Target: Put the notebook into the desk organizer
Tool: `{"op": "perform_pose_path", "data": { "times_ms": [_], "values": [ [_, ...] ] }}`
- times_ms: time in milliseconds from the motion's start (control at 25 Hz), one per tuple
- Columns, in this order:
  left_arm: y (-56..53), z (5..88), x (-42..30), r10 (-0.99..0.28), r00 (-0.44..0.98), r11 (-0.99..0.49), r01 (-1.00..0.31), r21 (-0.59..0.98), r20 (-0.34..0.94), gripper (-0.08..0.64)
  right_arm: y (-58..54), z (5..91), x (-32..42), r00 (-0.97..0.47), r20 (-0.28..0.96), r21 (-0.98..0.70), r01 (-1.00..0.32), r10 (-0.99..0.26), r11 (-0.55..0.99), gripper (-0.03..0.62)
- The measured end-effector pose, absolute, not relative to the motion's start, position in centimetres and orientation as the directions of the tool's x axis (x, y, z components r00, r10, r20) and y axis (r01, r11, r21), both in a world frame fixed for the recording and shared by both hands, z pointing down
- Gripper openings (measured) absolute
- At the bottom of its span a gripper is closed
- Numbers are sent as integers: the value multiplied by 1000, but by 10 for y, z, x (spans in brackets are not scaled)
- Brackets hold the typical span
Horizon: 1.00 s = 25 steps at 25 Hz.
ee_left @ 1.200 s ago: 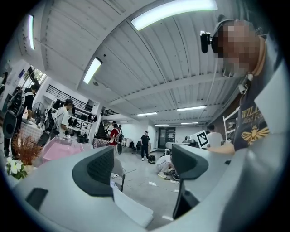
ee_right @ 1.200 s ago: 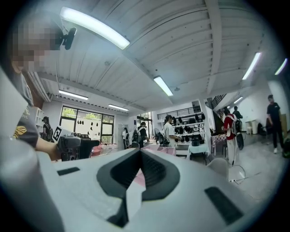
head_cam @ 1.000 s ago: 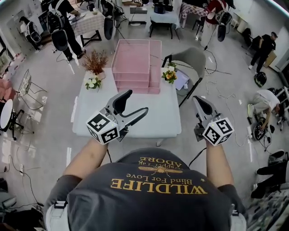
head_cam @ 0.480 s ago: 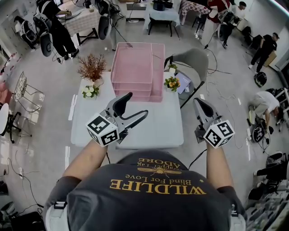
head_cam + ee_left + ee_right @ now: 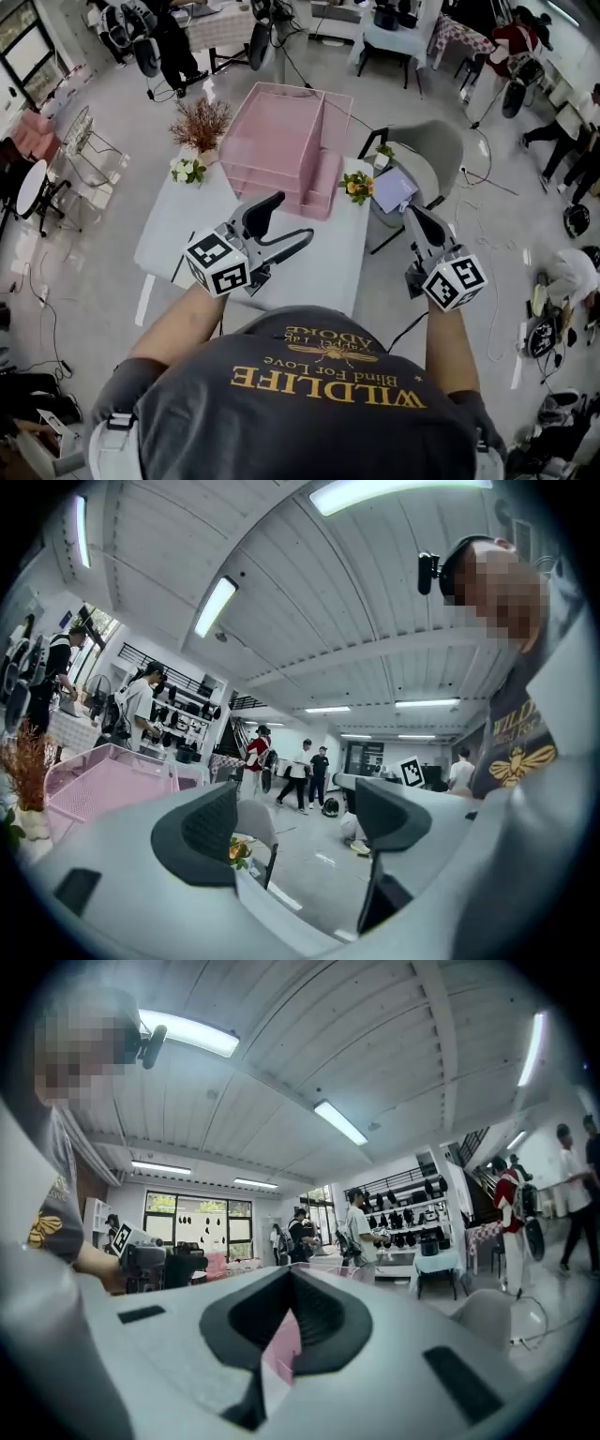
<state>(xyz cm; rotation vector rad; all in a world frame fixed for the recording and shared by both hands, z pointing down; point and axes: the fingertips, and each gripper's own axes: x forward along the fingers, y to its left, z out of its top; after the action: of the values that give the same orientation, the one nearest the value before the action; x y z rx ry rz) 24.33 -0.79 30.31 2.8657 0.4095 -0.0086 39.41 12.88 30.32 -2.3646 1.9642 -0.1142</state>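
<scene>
The pink mesh desk organizer [image 5: 281,141] stands at the far side of the white table [image 5: 187,225]; its tray also shows in the left gripper view [image 5: 94,780]. A flat pale lavender notebook [image 5: 394,187] lies on the seat of the grey chair [image 5: 427,150] to the table's right. My left gripper [image 5: 286,220] hovers over the table's near edge, open and empty, its pads wide apart [image 5: 295,817]. My right gripper [image 5: 412,212] is held off the table's right side, just short of the chair. It is shut with nothing in it [image 5: 292,1283].
A dried reddish plant [image 5: 200,122] and white flowers [image 5: 187,171] stand at the table's far left. An orange flower pot [image 5: 357,186] sits right of the organizer. Several people, tables and cables fill the room behind.
The head view has swung, so table and organizer now sit further left and skewed. Both grippers keep nearly the same places and the same jaw states.
</scene>
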Motion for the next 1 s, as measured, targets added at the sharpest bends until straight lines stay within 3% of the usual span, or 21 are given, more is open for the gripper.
{"op": "perform_pose_path", "data": {
  "times_ms": [320, 1000],
  "values": [
    [-25, 320, 235, 165, 986, -942, 166, 292, -28, 394, 87, 303, 395, 50, -4, -75, -996, -999, -50, 0],
    [-167, 404, 67, -250, 966, -887, -255, 385, 65, 393, -120, 333, 252, -313, 73, -52, -950, -947, 309, 0]
  ]
}}
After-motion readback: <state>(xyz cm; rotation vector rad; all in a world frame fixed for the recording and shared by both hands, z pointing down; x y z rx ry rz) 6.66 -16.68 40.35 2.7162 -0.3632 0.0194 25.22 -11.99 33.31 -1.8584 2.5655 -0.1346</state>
